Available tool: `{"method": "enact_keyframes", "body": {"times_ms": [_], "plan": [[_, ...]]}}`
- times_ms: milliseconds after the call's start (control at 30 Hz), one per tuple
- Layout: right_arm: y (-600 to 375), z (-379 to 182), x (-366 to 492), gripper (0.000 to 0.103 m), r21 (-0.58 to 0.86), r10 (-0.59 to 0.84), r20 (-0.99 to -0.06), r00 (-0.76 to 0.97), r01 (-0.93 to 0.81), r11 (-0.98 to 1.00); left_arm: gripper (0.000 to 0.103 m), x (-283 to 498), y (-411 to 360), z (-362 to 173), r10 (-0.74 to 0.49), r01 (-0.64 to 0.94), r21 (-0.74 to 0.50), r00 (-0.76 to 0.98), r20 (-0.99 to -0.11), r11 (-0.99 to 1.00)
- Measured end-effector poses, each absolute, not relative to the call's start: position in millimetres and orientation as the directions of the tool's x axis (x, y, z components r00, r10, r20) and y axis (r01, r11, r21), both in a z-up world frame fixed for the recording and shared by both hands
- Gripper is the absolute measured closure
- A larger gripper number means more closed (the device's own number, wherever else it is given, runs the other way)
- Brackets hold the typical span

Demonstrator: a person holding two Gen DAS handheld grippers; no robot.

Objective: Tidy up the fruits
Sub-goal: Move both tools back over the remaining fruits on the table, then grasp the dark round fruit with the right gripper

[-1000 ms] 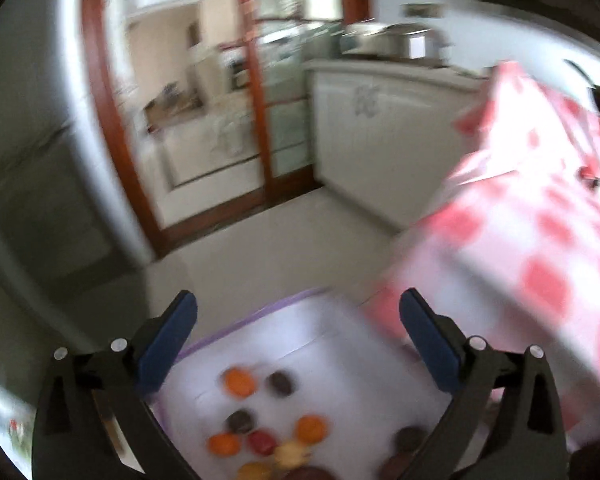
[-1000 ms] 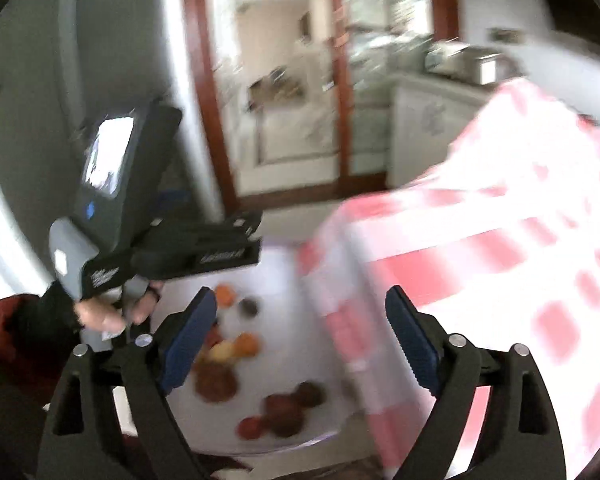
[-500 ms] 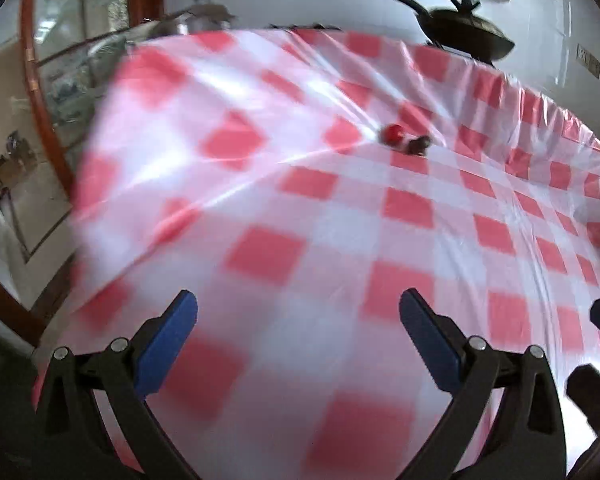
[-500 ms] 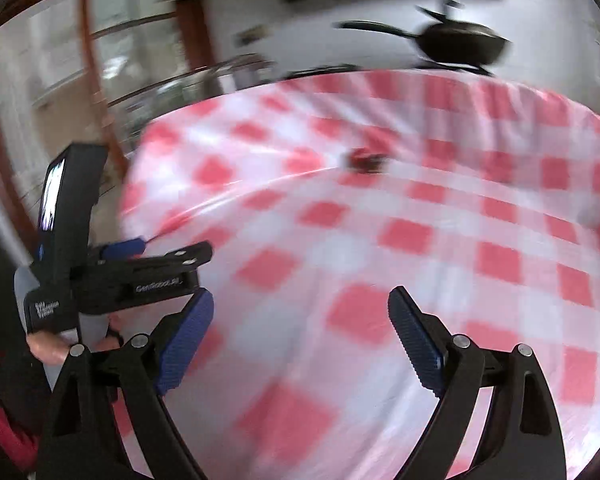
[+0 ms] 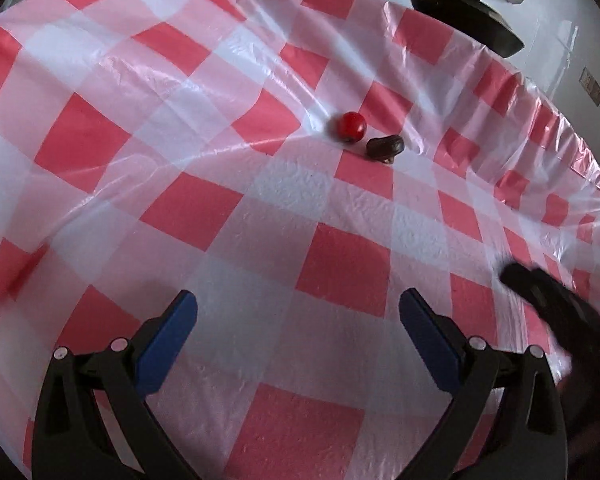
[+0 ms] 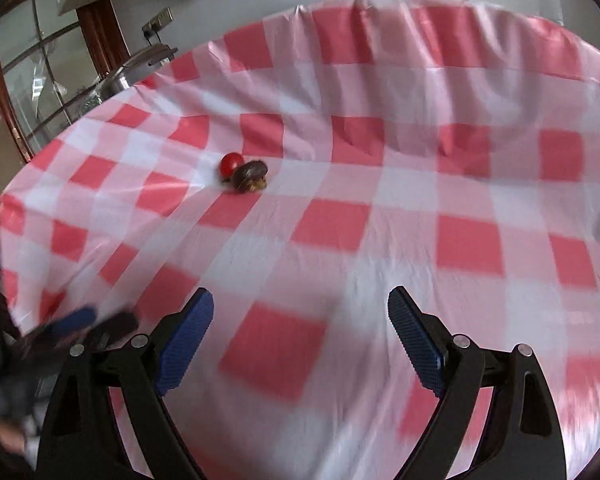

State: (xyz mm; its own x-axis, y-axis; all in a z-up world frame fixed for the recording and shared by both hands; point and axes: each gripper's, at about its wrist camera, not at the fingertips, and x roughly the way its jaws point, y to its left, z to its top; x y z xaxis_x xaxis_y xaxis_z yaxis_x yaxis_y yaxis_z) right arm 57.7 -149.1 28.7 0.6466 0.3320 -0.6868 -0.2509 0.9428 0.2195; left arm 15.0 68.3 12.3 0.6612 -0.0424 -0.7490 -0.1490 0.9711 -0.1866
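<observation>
A small red round fruit (image 5: 351, 126) and a dark brown fruit (image 5: 385, 146) lie side by side on the red-and-white checked tablecloth (image 5: 204, 216), far ahead of both grippers. In the right wrist view the red fruit (image 6: 231, 163) sits just behind the brown one (image 6: 250, 175). My left gripper (image 5: 298, 336) hovers over the cloth, open, with nothing between its blue pads. My right gripper (image 6: 300, 334) is likewise open and empty above the cloth. The right gripper's tip shows blurred at the left wrist view's right edge (image 5: 540, 292).
A dark pan (image 5: 464, 16) stands beyond the table's far edge by the white wall. A steel pot (image 6: 140, 68) and a wooden glass door (image 6: 48, 80) lie off the table's left side. The cloth's plastic cover is wrinkled near the far edge.
Both grippers swung away from the white bin of fruits on the floor and over to the table. The two fruits on the cloth have come into view and nearer.
</observation>
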Motion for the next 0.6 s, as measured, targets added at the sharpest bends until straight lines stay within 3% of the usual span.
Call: {"method": "enact_keyframes", "body": {"times_ms": [300, 533, 600], "plan": [[-76, 22, 157, 0.034, 0.18, 0.381, -0.727, 0.571, -0.376, 0.909, 0.002, 15, 65, 10, 0.003, -0.181, -0.148, 0.643, -0.766, 0.972], [-42, 13, 199, 0.04, 0.132, 0.348, -0.771, 0.534, -0.401, 0.907, 0.002, 14, 62, 8, 0.004, -0.174, -0.142, 0.647, -0.762, 0.974], [-37, 13, 202, 0.052, 0.104, 0.328, -0.775, 0.54, -0.403, 0.909, 0.002, 15, 62, 8, 0.011, -0.178, -0.135, 0.645, -0.764, 0.975]]}}
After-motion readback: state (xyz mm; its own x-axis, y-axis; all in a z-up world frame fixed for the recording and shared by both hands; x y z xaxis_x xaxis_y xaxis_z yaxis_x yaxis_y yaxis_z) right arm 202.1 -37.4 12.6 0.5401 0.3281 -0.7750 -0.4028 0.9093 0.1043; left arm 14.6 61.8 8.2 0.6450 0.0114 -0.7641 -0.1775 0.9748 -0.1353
